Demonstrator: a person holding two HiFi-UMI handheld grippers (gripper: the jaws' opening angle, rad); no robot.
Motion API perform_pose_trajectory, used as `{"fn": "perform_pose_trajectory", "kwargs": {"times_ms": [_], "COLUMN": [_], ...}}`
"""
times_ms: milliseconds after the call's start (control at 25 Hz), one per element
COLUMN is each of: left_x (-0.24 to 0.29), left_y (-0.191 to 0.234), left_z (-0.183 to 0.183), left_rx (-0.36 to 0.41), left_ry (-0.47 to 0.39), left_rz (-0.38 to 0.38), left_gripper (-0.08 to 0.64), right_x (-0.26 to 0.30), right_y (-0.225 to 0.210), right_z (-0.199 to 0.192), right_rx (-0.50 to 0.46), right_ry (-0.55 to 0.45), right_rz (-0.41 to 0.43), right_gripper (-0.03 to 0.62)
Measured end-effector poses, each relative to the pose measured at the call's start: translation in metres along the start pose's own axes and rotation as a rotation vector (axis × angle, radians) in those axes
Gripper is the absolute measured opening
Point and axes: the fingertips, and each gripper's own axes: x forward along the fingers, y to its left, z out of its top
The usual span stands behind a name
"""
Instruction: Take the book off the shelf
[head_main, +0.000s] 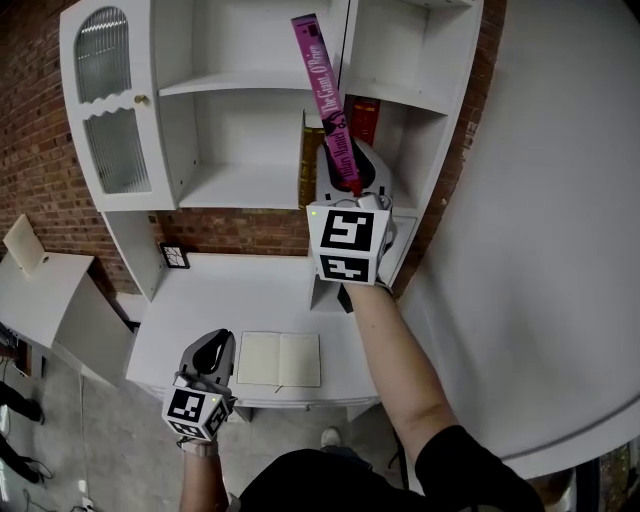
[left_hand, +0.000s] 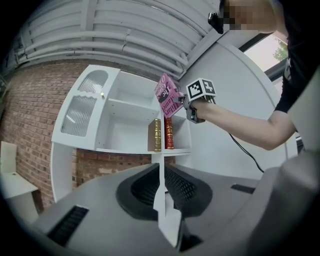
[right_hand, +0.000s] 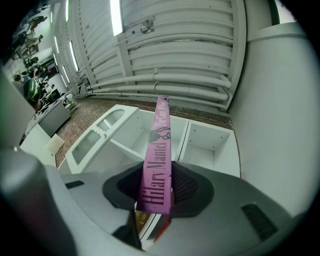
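A pink book (head_main: 325, 95) with its spine toward me is held up in front of the white shelf unit (head_main: 250, 190), clear of the shelf boards and tilted to the left. My right gripper (head_main: 350, 180) is shut on its lower end. In the right gripper view the pink book (right_hand: 159, 160) rises between the jaws of the right gripper (right_hand: 157, 200). In the left gripper view the pink book (left_hand: 169, 96) hangs above the shelf's two other books. My left gripper (head_main: 208, 352) hangs low over the desk's front edge, jaws together and holding nothing.
A gold book (left_hand: 157, 135) and a red book (left_hand: 169, 133) stand upright on the shelf by the divider. An open notebook (head_main: 280, 359) lies on the white desk (head_main: 230, 290). A glass cabinet door (head_main: 105, 100) is at the left, a curved white wall (head_main: 540, 250) at the right.
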Motion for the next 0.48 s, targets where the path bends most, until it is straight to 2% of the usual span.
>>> {"fn": "perform_pose_trajectory", "kwargs": {"times_ms": [480], "left_x": [-0.032], "left_y": [0.013], "left_z": [-0.013], "left_rx": [-0.003], "left_ry": [-0.005], "left_rz": [0.028], "left_gripper": [0.017], "right_x": [-0.042], "right_y": [0.067], "right_z": [-0.047], "right_rx": [0.066], "right_ry": [0.054], "right_rz": [0.107], "right_gripper": [0.146]}}
